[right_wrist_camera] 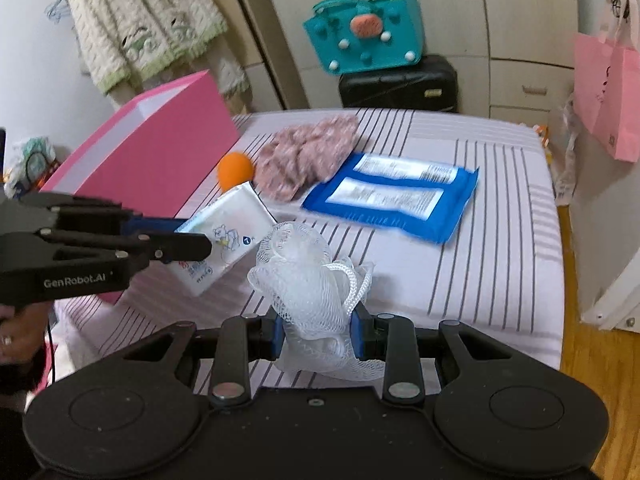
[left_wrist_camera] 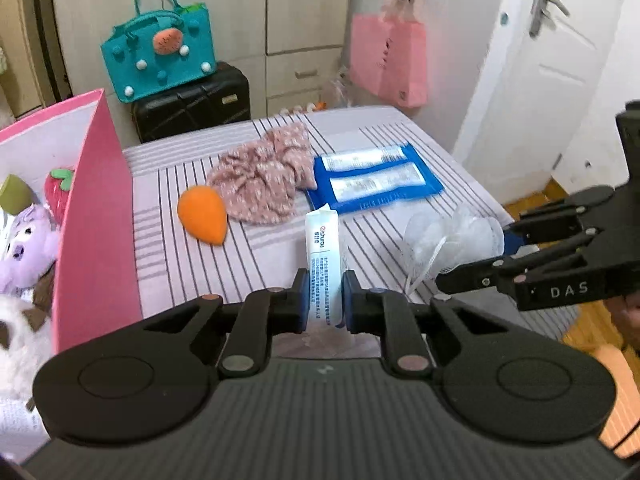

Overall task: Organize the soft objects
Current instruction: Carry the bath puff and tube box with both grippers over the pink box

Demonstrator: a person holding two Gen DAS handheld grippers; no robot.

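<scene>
Striped bed [left_wrist_camera: 400,136], one pink box [left_wrist_camera: 96,216]; left tool [left_wrist_camera: 325,292] clamping one tissue pack [left_wrist_camera: 322,248]; right tool [right_wrist_camera: 318,332] clamping one mesh pouf [right_wrist_camera: 304,280]

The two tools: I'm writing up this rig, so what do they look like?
Both are matte black linkage frames with round silver pivot pins and blue pads on the fingers. The left tool carries white "GenRobot.AI" lettering on its side; the right tool shows "DAS". A ring sits on one finger of the hand.

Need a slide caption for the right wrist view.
Right gripper holds a white mesh bath pouf; left gripper carries a tissue pack toward the pink box.
</scene>
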